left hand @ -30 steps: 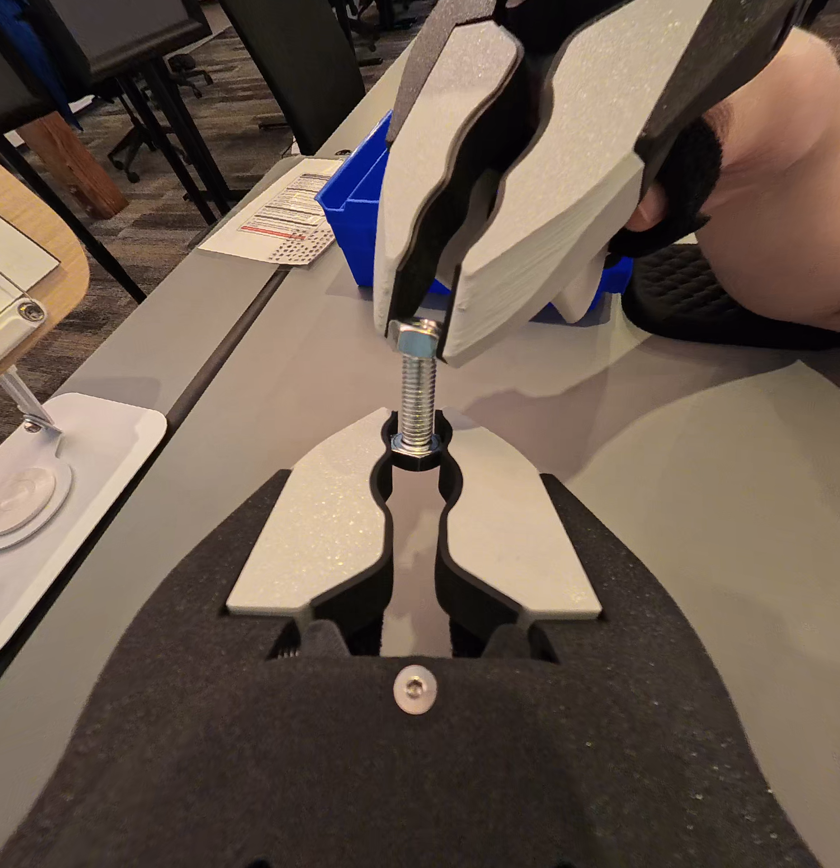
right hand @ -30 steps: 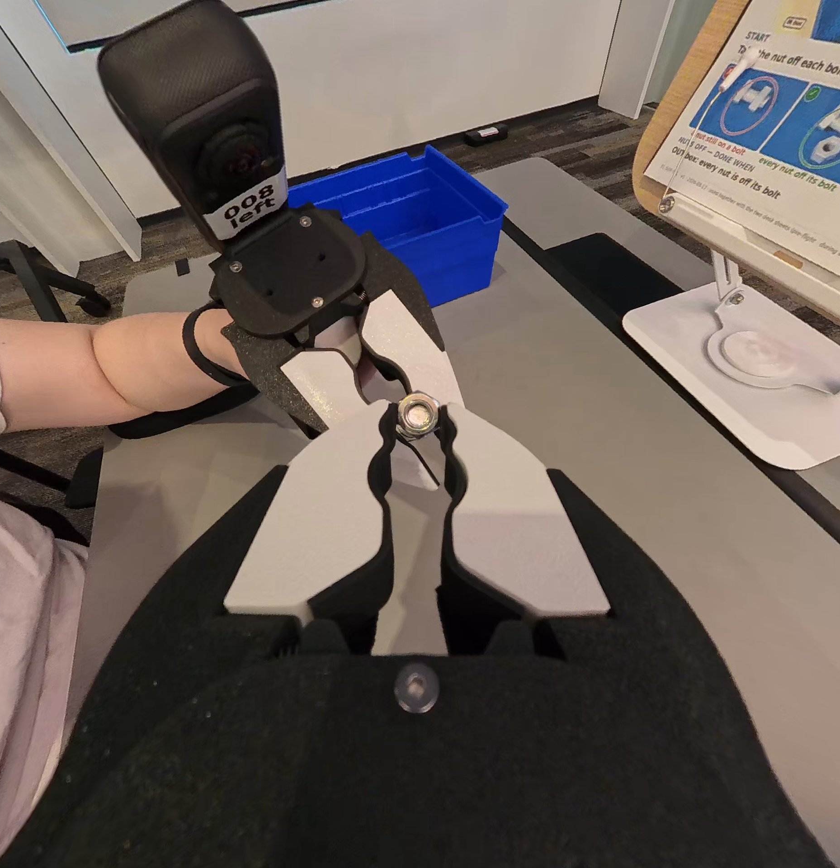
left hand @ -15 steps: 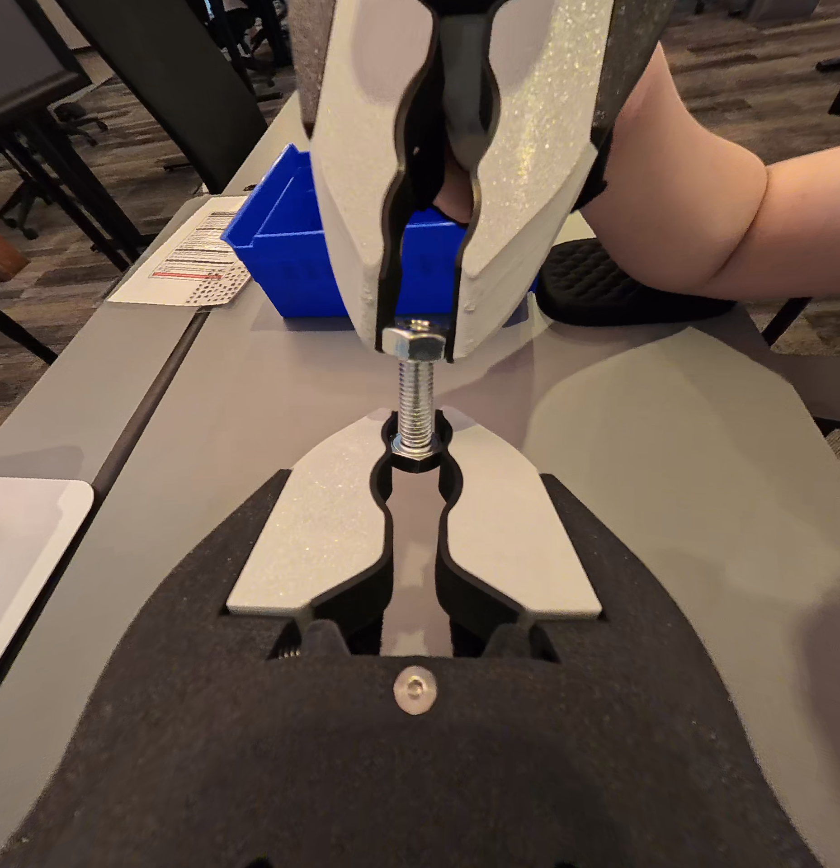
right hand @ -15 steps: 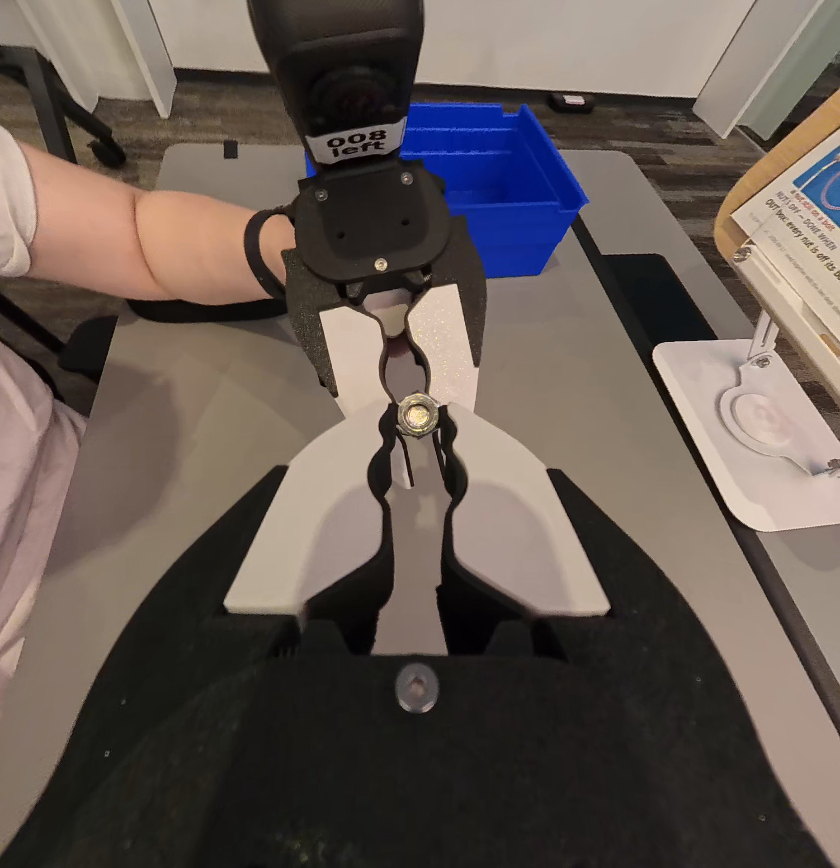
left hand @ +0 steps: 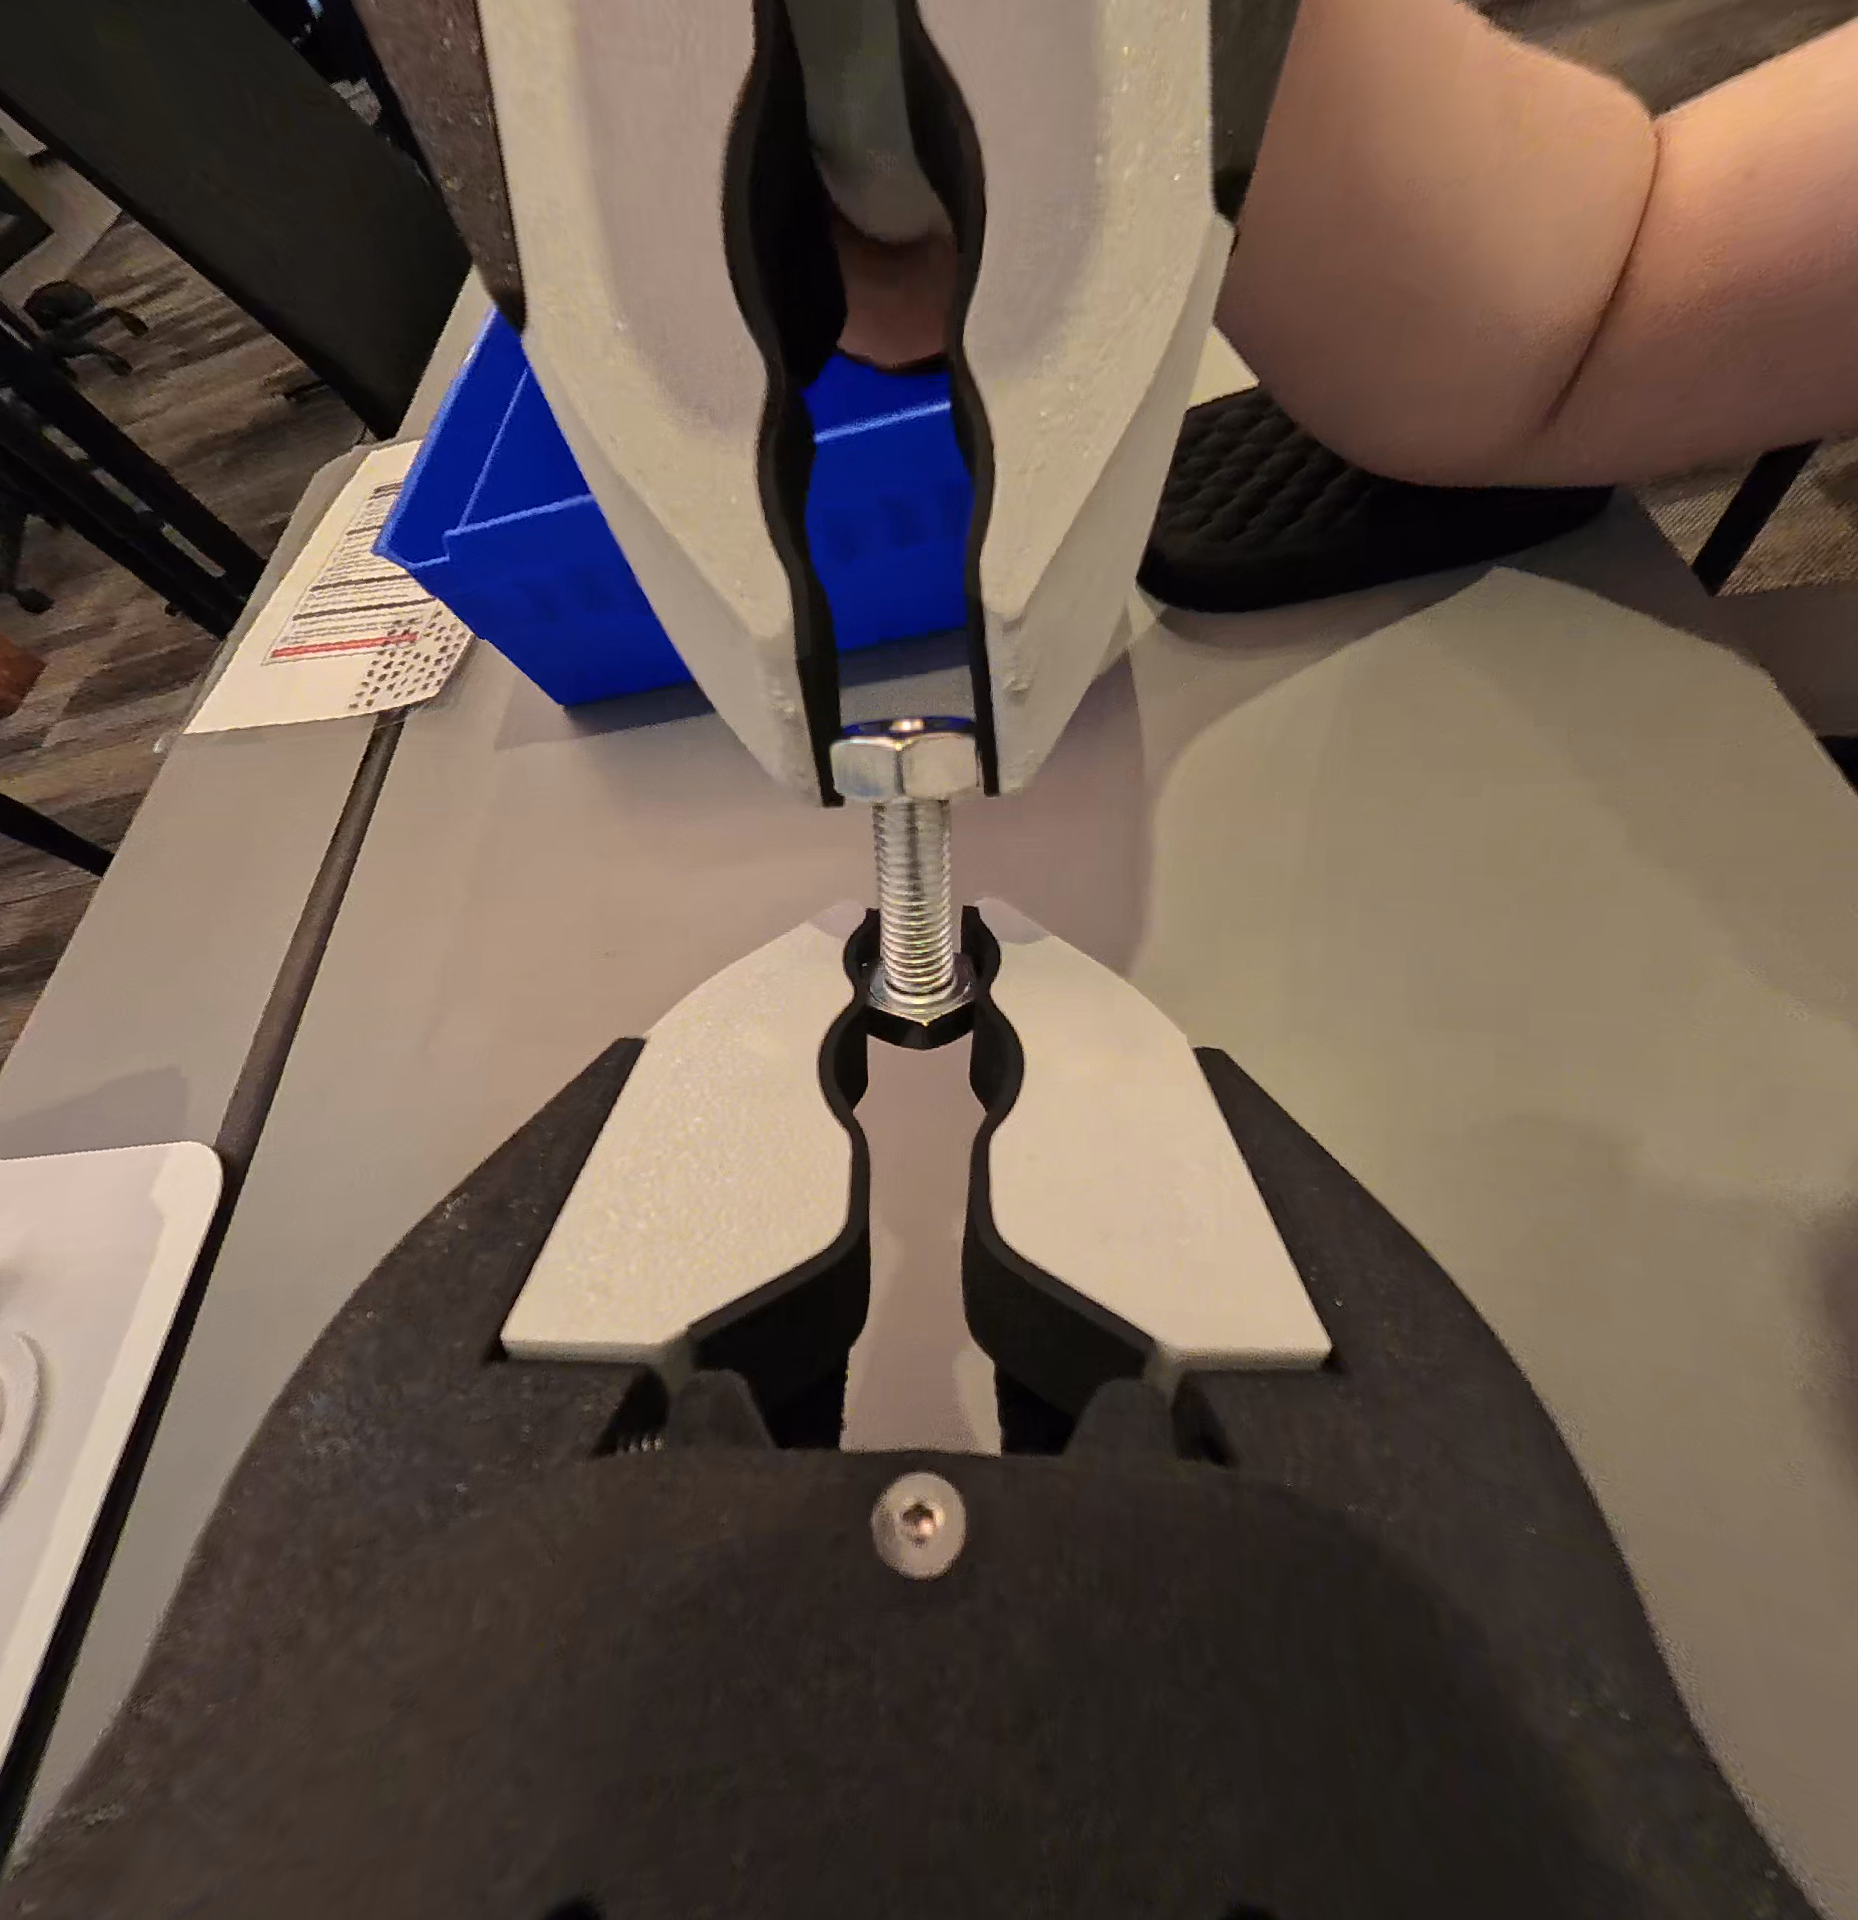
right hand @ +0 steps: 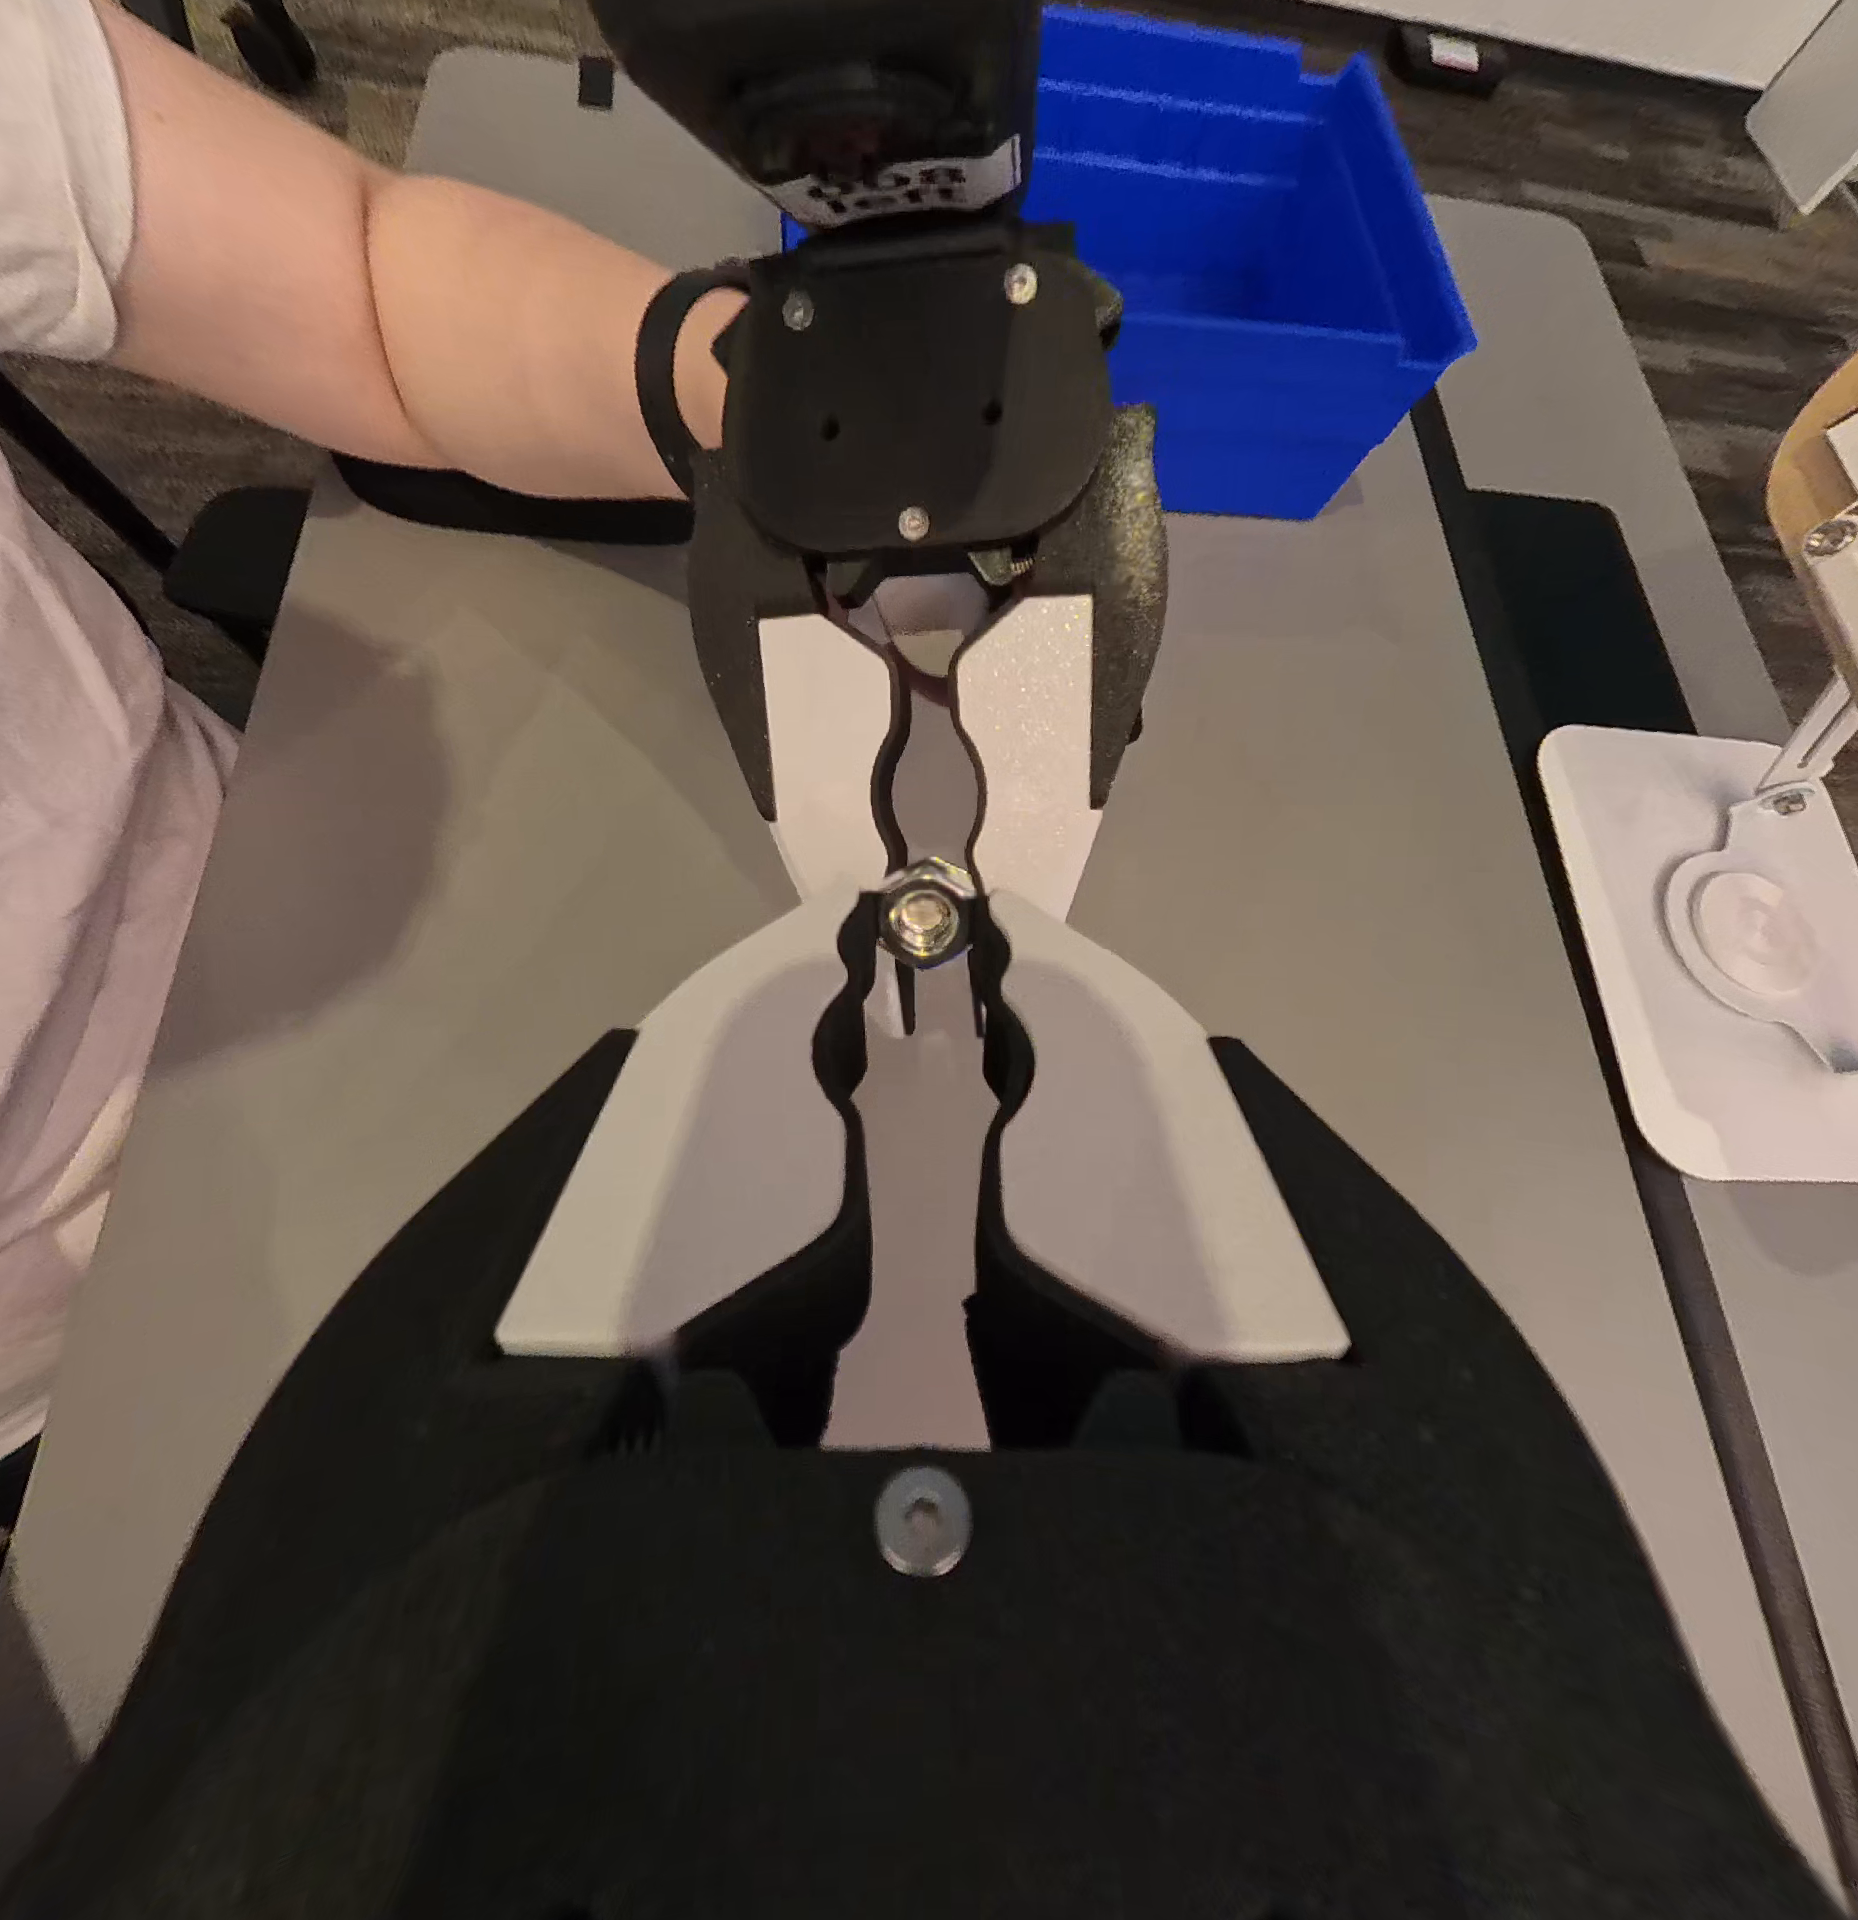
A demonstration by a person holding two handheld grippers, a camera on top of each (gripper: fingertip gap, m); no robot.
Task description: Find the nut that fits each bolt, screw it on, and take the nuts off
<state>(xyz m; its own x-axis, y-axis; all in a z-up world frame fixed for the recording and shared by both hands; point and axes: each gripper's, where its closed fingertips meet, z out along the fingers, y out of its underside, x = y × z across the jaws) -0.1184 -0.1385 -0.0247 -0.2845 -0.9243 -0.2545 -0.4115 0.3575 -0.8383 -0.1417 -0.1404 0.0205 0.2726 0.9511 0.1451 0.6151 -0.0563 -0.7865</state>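
**One bolt, one nut, held between two grippers**

A single bright zinc-plated hex bolt [left hand: 912, 894] spans the gap between the two grippers, above the grey table [left hand: 1424, 935]. It has a six-sided head and a fully threaded shank. One hex nut [left hand: 917, 1000] of the same silver finish sits on the shank's near end in the left wrist view.

The left gripper [left hand: 917, 1003] is closed to a narrow gap around that nut. The right gripper [left hand: 909, 764], coming from above in the left wrist view, is pinched on the bolt head.

In the left wrist view the bolt's long axis runs up the picture, head upward; the right wrist view looks straight along it.

Behind stands one blue bin [right hand: 1268, 312].
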